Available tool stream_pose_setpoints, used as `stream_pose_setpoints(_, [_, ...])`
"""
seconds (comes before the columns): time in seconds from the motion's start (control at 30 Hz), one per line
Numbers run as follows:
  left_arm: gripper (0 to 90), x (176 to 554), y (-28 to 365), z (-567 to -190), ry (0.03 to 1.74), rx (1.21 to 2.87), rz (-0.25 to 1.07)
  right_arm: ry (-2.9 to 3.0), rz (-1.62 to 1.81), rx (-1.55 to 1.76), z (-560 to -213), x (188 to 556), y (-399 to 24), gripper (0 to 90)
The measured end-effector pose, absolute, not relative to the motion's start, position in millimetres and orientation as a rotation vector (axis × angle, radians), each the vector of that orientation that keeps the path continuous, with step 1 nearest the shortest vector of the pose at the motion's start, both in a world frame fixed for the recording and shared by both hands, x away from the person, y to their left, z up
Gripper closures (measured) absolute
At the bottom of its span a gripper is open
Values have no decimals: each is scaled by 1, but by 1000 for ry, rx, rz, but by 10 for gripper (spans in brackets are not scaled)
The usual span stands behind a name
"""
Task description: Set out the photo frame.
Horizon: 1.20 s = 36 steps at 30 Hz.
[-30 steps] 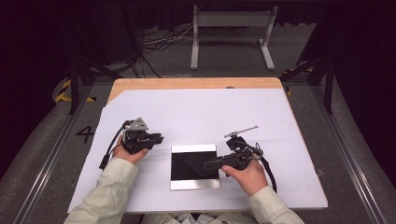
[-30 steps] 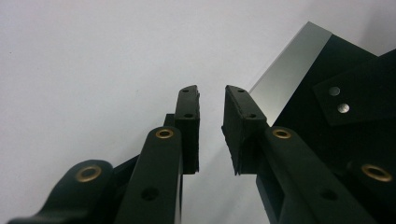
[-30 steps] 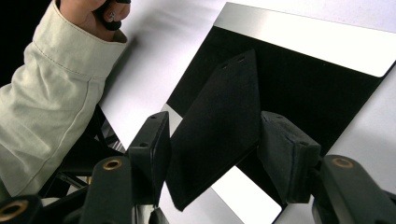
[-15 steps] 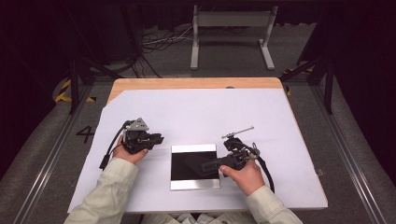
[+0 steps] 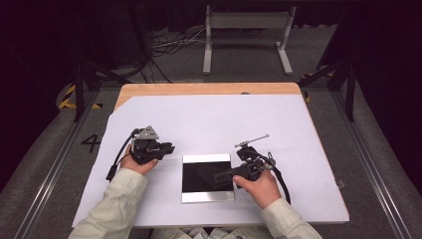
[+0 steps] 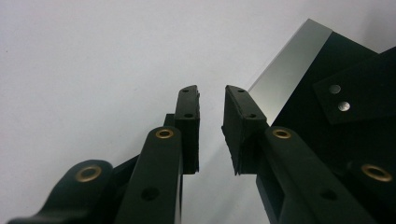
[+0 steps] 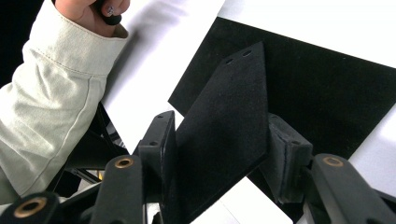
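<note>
The right tool [image 5: 219,174] sits at lower centre-right of the high view, held in the person's right hand [image 5: 259,186], its jaws clamped on a flat black plate [image 7: 224,126] with two small holes near its far corner. In the right gripper view that plate stands between the two jaw pads and reaches up toward the middle of the frame, over a black square panel [image 7: 322,93]. The panel lies on the white sheet [image 5: 219,119] that covers the worktop [image 5: 199,88], low and central in the high view, with a silvery strip along its near edge and another along its far edge. The left tool [image 5: 169,148] is at centre-left of the high view, gripped by the left hand [image 5: 137,162], pointing toward the panel's upper left corner and just short of it. In the left gripper view its jaws stand a little apart with nothing between them, only white sheet showing through the gap; the panel's silvery edge [image 6: 292,65] runs diagonally at the upper right, and the held plate with its two holes shows at the right edge. A pale beige sleeve [image 7: 51,98] fills the left side of the right gripper view. Beyond the worktop, at the top of the high view, a grey metal stand [image 5: 247,37] and loose cables [image 5: 171,45] lie on the dark floor.
</note>
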<state>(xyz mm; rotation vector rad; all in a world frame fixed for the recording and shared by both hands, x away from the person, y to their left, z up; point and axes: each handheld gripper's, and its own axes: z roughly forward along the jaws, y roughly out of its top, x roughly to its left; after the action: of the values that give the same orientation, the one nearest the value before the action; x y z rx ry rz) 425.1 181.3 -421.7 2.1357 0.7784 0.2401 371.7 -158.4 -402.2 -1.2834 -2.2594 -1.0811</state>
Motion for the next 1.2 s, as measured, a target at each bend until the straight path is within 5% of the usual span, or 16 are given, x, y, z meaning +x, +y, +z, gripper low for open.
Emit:
stream_pose_setpoints(1.03, [754,425,184,-421,786,2123,248,-2301,-1031,-1182,-388,358,-166,745])
stream_pose_setpoints(1.2, [753,425,185,-420,790,2117,248,-2207,-1086,-1092,-386,356,-173,855])
